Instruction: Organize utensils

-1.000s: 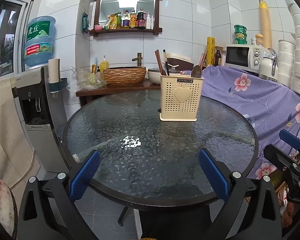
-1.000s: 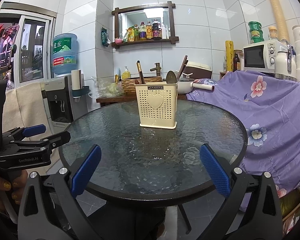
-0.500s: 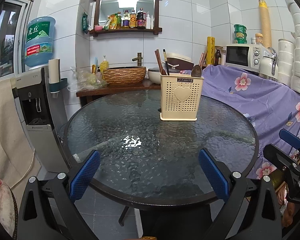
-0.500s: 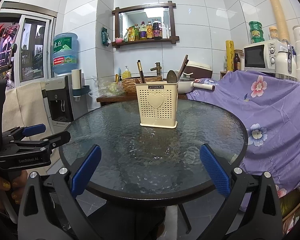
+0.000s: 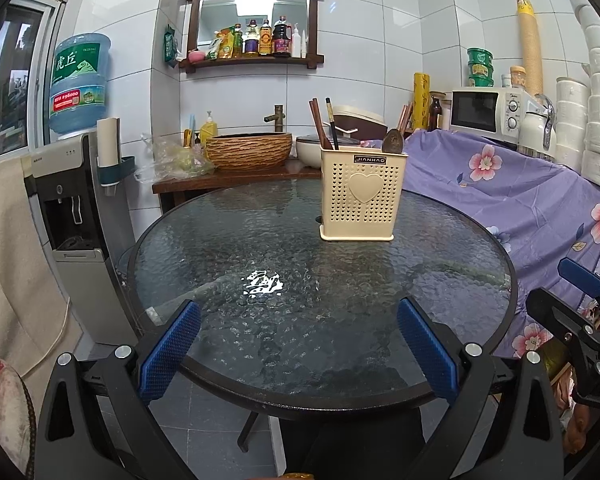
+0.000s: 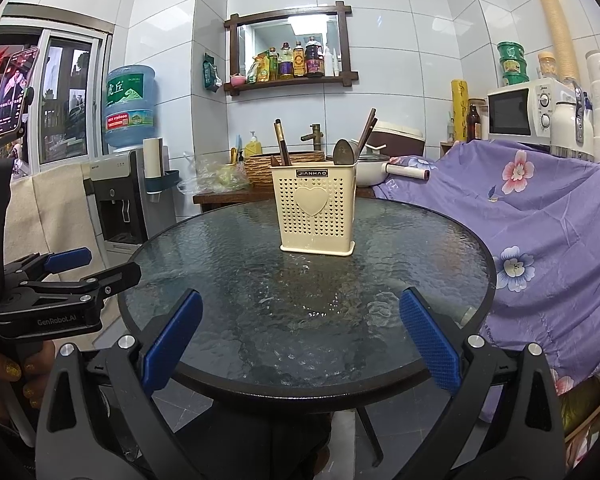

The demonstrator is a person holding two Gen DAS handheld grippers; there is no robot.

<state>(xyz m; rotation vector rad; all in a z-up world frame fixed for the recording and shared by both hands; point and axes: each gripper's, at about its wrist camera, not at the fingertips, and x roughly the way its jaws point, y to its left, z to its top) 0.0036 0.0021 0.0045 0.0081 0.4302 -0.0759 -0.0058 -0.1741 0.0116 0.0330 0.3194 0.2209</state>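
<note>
A cream perforated utensil holder (image 5: 362, 196) with a heart on its front stands upright on the far half of the round glass table (image 5: 260, 264); it also shows in the right wrist view (image 6: 315, 209). Dark chopsticks (image 5: 323, 125) and a brown spoon (image 5: 393, 141) stand in it. My left gripper (image 5: 298, 344) is open and empty over the table's near edge. My right gripper (image 6: 300, 340) is open and empty over the near edge, to the right of the left one.
A water dispenser (image 5: 80, 184) stands left of the table. A purple flowered cloth (image 5: 520, 192) covers furniture on the right, with a microwave (image 5: 488, 110) behind. A wooden side table with a woven basin (image 5: 249, 150) is behind the glass table.
</note>
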